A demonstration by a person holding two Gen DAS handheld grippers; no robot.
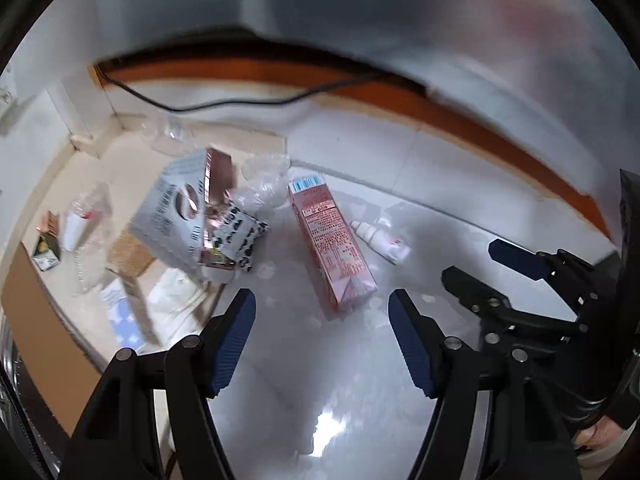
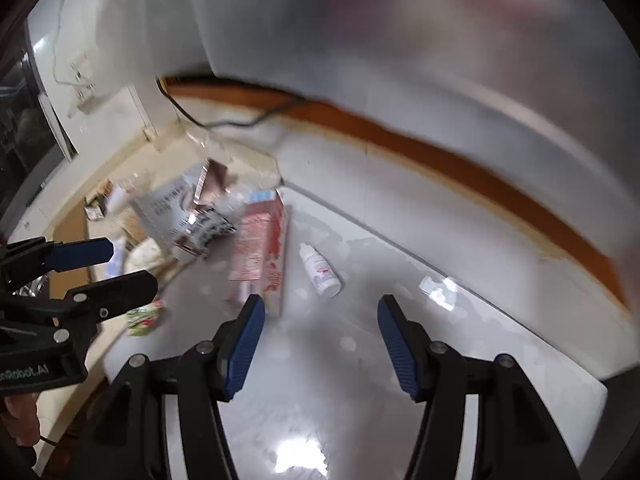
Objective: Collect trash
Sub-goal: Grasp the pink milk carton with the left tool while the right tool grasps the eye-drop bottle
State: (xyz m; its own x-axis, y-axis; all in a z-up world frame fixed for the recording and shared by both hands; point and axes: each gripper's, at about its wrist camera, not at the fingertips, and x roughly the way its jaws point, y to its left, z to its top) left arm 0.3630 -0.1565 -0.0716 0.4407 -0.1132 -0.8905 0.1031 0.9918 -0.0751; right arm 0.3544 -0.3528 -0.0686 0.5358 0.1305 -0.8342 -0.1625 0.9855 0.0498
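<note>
Both of your tongs stand spread with nothing between the blue pads: your left gripper [image 1: 322, 308] fills the bottom of the left wrist view, and your right gripper [image 2: 320, 312] fills the bottom of the right wrist view, each held over the glossy white floor [image 1: 320, 380]. In the left wrist view your right gripper [image 1: 468, 264] also shows at the right edge, fingers parted; in the right wrist view your left gripper [image 2: 132, 266] shows at the left edge, likewise parted. The trash lies ahead of you. Just above the middle of the left wrist view a pink carton [image 1: 332, 240] lies flat on the floor, pointing toward the gap between your left fingers. Just right of it lies a small white dropper bottle [image 1: 380, 240], apart from the carton. Left of the carton, a grey-and-white box with a shiny pink face [image 1: 188, 216] leans over a black-and-white patterned packet [image 1: 244, 240], with crumpled clear plastic [image 1: 264, 184] between box and carton. Further left, on a beige strip of floor, you have a clear plastic cup [image 1: 80, 220], a small dark carton [image 1: 46, 254] and white and blue wrappers [image 1: 120, 312]. In the right wrist view, which is blurred, a green-and-red wrapper [image 2: 146, 316] lies at lower left. A black cable [image 1: 200, 104] runs along the orange baseboard [image 1: 480, 120] at the top.
</note>
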